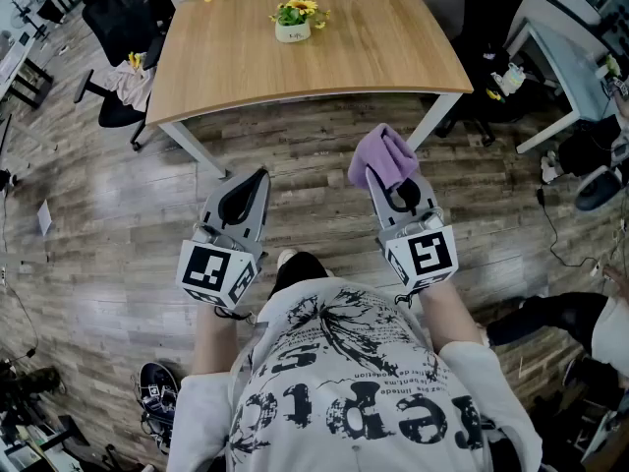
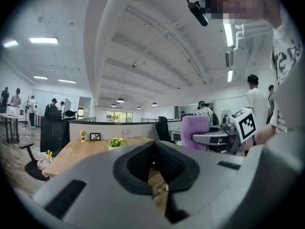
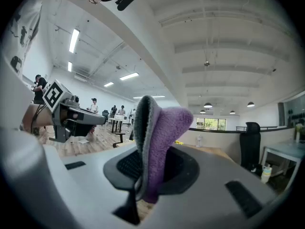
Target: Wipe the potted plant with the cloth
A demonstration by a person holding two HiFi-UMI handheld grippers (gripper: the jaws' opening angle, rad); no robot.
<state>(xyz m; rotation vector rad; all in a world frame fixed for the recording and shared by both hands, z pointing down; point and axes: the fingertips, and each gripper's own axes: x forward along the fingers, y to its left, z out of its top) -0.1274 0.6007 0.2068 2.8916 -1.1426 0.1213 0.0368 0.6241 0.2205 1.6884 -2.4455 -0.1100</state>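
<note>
Wooden table [image 1: 373, 47] at 12 o'clock bears a small potted plant [image 1: 293, 28]. Left gripper [image 1: 258, 178] closed, empty; right gripper [image 1: 386, 181] clamps purple cloth [image 1: 382, 152], which hides its tips.

Illum.: bright, even, from overhead. Strip lights [image 2: 44, 40] at 10 o'clock in left gripper view and ceiling tubes [image 3: 74, 39] at 10 o'clock in right gripper view are blown out, w/ mild glare. Windows [image 3: 209, 123] far back, approx. 3 o'clock, add daylight. Table [image 1: 236, 57] throws only a soft shadow on the floor [image 1: 118, 214] along its 6 o'clock edge. Fisheye bend heavy at all edges; gripper views have black corners. Cloth [image 3: 159, 142] close to lens reads soft; background sharper.
</note>
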